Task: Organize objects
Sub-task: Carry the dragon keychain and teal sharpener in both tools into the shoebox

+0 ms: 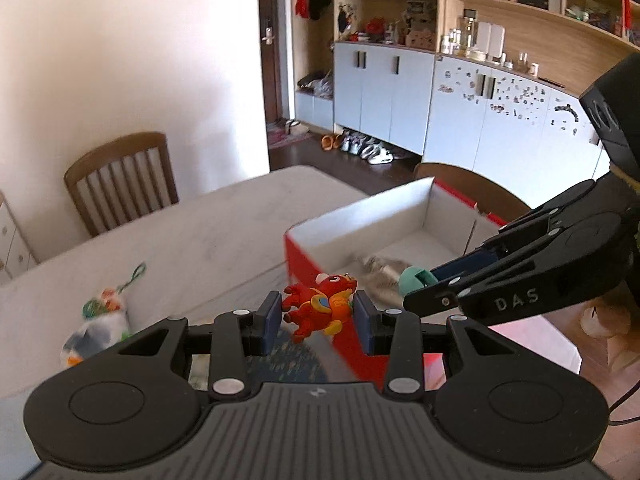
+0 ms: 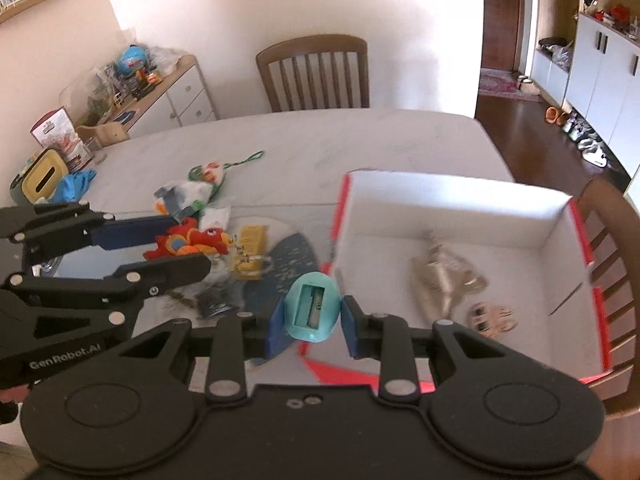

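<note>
White marble table carries the red box. Left gripper clamps a red dragon toy, right gripper a teal pencil sharpener (both lifted beside the box, probably for dropping inside).

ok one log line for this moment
left gripper: shut on red dragon toy | right gripper: shut on teal sharpener | box: keys inside
</note>
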